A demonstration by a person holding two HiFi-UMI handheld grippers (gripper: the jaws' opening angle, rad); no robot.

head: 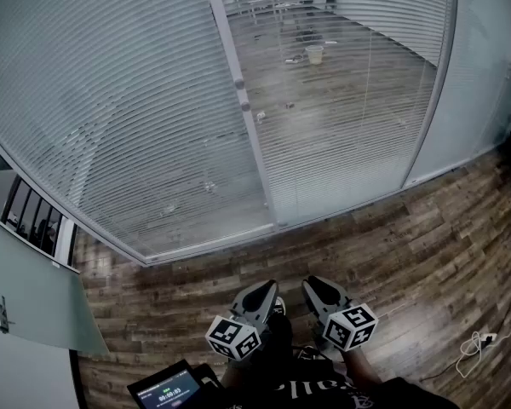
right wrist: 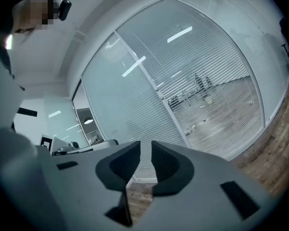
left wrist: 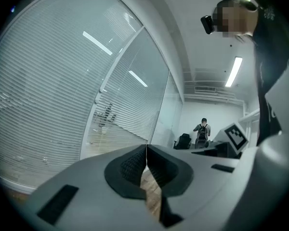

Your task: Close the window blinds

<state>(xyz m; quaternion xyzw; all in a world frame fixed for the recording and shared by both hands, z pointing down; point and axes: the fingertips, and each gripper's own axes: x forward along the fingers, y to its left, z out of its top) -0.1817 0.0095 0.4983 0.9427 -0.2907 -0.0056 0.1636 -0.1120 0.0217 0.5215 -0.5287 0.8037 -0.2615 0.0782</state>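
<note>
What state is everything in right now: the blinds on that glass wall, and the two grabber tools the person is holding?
left blind: slats turned shut, nothing shows through.
right blind: slats open, the room behind shows through.
left gripper: jaws shut, nothing between them.
right gripper: jaws slightly apart, nothing between them.
screen: lit.

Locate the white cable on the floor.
In the head view, the white cable lies tangled on the wood floor at the lower right, to the right of the right gripper and away from the window blinds.
</note>
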